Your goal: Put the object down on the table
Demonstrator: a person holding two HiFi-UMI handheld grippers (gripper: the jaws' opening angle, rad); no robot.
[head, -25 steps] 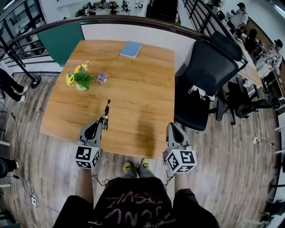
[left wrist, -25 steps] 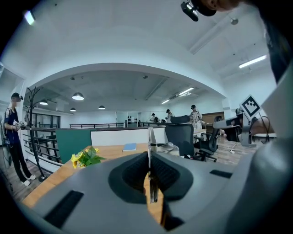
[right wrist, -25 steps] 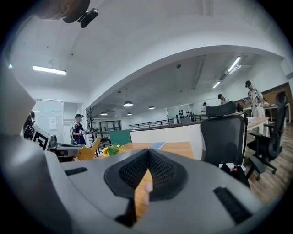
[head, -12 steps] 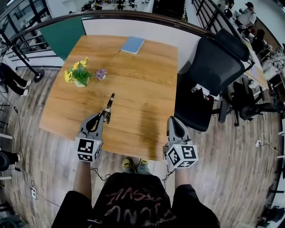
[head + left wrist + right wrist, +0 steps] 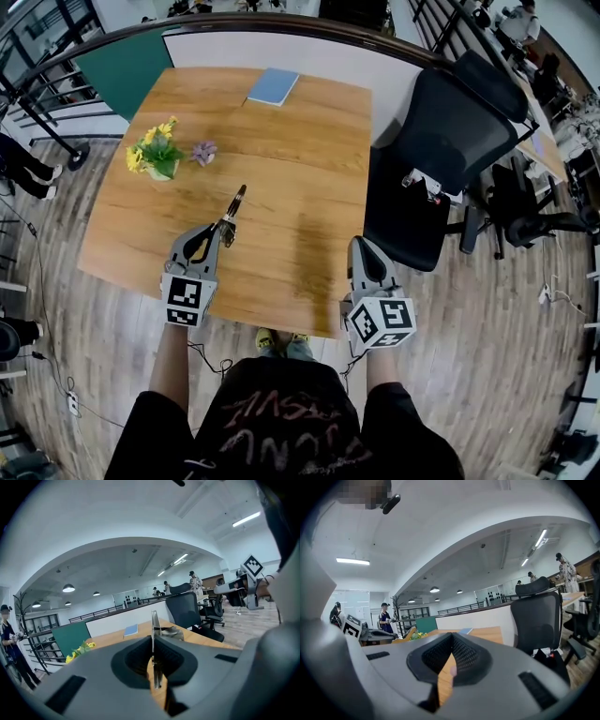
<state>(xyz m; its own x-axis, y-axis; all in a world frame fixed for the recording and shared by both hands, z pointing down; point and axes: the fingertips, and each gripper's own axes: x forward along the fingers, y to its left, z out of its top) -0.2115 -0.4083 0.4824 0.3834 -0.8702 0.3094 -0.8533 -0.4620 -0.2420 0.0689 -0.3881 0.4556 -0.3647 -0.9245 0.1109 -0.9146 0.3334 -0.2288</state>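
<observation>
Left hand-held gripper [image 5: 221,232] clamps slim tool [image 5: 234,202], tip pointing away, slightly rightward.

Table [image 5: 281,141]: warm orange-brown wood grain, one darker streak toward the near right. Notebook [image 5: 273,86], far edge: light blue. Potted flowers [image 5: 153,150], far left: yellow blooms, green leaves; a pale purple flower [image 5: 203,152] beside them. Left gripper [image 5: 223,228] and right gripper [image 5: 359,244]: grey, cubes patterned with black-and-white squares. Slim object [image 5: 234,203]: dark with silver. Chair [image 5: 441,141], right: black. Floor [image 5: 525,356]: grey-brown planks. Panel [image 5: 122,75], far left: dark green.
</observation>
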